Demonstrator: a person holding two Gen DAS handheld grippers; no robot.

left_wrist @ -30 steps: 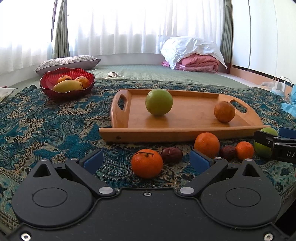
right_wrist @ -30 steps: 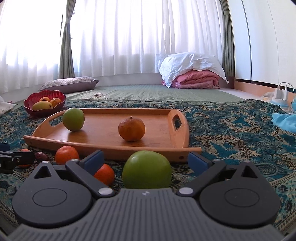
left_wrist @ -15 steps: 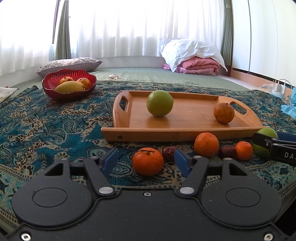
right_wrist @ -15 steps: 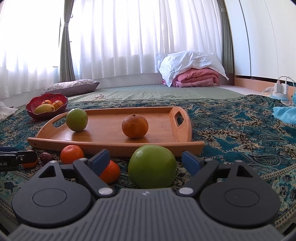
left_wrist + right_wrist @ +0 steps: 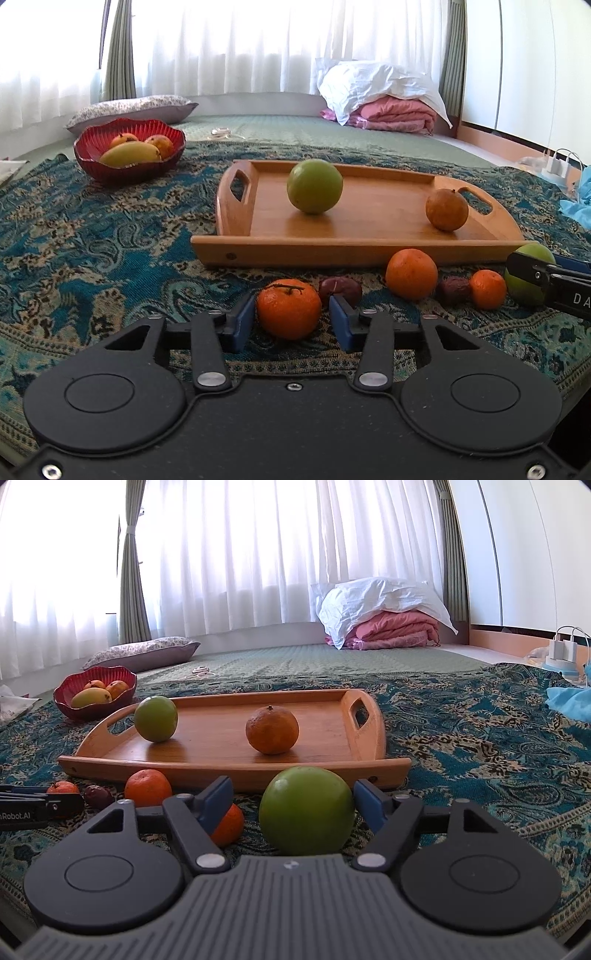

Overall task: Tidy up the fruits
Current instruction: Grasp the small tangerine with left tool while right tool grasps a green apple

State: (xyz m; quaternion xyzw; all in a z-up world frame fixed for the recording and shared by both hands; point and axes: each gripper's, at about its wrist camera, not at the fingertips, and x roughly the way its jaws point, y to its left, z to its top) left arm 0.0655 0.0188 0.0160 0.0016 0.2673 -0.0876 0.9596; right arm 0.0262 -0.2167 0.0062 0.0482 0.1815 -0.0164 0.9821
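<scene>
On the patterned cloth (image 5: 92,229), the left gripper (image 5: 291,325) is seen narrowed from its wide spread of a second ago; its blue pads (image 5: 242,323) now flank the stemmed mandarin (image 5: 289,308), with slim gaps still visible on both sides, so nothing is gripped yet. The right gripper (image 5: 291,805) has likewise been drawn in around the green apple (image 5: 306,816): the right pad lies against or just beside the fruit, while a gap is left at the left pad, so a grasp has not been made.

Behind the mandarin a dark red fruit (image 5: 340,290) is partly hidden by the right pad. Further right lie a larger orange (image 5: 411,273), a second dark fruit (image 5: 452,290) and a small mandarin (image 5: 487,289), all on the cloth in front of the wooden tray (image 5: 332,253). A green apple on the tray (image 5: 314,186) and a dull orange citrus (image 5: 447,209) are carried on it, well apart. A red bowl (image 5: 129,171) holding a mango (image 5: 130,154) stands at the far left.

Both grippers are held low and level, close to the cloth, pointed toward the tray.
</scene>
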